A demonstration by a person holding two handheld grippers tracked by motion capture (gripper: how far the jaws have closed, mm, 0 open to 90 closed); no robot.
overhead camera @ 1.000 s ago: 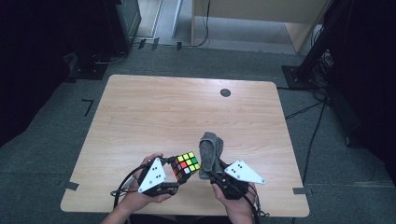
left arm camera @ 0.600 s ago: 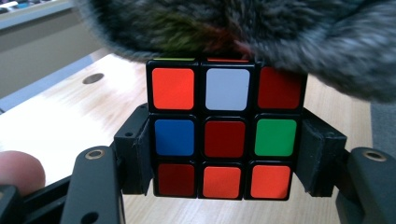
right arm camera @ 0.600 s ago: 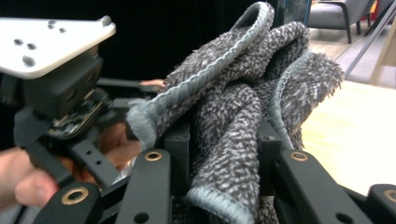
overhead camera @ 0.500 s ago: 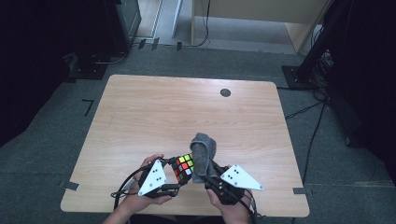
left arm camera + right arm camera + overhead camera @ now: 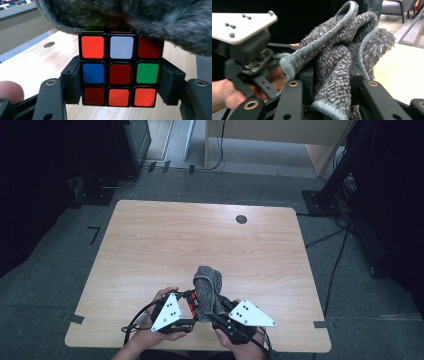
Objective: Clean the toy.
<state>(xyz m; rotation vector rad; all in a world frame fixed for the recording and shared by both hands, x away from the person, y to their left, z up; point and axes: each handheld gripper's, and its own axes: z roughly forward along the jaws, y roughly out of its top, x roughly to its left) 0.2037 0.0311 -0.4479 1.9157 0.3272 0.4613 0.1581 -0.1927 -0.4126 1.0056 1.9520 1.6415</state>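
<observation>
Scrambled cube (image 5: 120, 75), grey cloth (image 5: 208, 290) (bunched) touching it

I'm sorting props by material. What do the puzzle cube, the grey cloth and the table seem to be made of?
The colourful puzzle cube looks like hard black plastic with glossy coloured tiles that catch the light. The fuzzy grey cloth seems to be a soft microfibre or terry textile: shaggy pile, stitched hem. The light wooden table shows pale wood grain, perhaps laminate; its finish looks smooth and matte.

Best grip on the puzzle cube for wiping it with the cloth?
As now: left gripper clamps the puzzle cube on two opposite flat side faces, low and from the person's side. That leaves the top face free for the grey cloth in the right gripper.
</observation>
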